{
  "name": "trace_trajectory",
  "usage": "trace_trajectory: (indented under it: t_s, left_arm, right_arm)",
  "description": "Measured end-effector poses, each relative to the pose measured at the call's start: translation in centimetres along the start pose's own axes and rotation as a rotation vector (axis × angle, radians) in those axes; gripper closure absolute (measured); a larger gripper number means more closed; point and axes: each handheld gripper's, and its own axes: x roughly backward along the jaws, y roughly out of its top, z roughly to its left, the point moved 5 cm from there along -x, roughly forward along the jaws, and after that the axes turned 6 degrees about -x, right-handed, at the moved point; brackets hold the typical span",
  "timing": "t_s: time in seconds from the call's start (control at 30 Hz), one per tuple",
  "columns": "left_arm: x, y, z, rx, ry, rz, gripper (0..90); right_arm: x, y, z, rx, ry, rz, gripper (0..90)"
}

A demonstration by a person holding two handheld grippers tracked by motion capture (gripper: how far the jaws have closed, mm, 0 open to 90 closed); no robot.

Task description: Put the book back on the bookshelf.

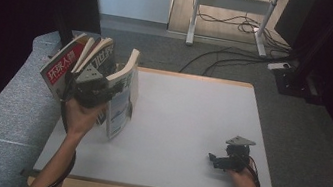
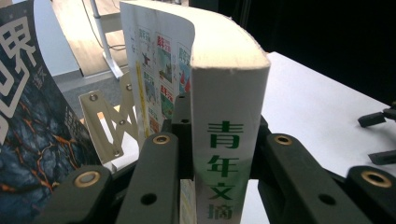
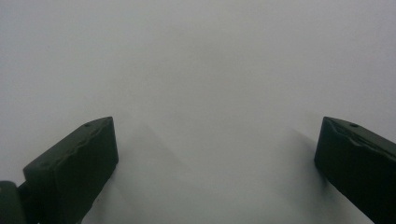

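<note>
While my left jaws point(image 2: 219, 154) clamp the spine of a thick white book point(image 2: 224, 107) with green characters down it, that book stands upright between them, its long axis running top to bottom and its pages curling away toward the far side. From the high view I see it held at the left edge of the tabletop point(image 1: 189, 127), just beside the other books point(image 1: 71, 60) that lean in a row on the metal book rack point(image 2: 109, 123), one with a red cover, one dark with orange cracks. My left hand point(image 1: 81, 116) sits right beneath the load.

My right jaws point(image 3: 215, 154) stand wide apart with nothing between them, aimed at bare white tabletop; the right hand point(image 1: 244, 179) rests low near the right front corner, well apart from the books.

What the next move turns on, as I judge it, is that the book lies already in the left grip and the rack is immediately to its left, so the left hand is by far the nearer. Keeping the spine vertical should matter, because a tilt could knock the leaning neighbours.
</note>
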Motion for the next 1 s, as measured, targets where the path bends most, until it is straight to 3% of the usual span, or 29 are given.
trace_trajectory:
  t_s: [0.2,0.4,0.7,1.0]
  left_arm:
    - [0.5,-1.1,-0.2,0.02,-0.014,-0.022,73.5]
    - [1.0,-1.6,-0.7,0.012,-0.022,-0.027,71.4]
    - [1.1,-2.2,-1.7,-0.009,-0.055,-0.025,60.2]
    - [1.1,-3.2,-2.1,0.001,-0.083,-0.018,50.9]
  right_arm:
    - [0.0,0.0,0.0,0.0,0.0,0.0,0.0]
    - [0.0,0.0,0.0,0.0,0.0,0.001,0.0]
    - [0.0,0.0,0.0,0.0,-0.001,0.0,0.0]
    - [0.0,0.0,0.0,0.0,-0.001,0.0,0.0]
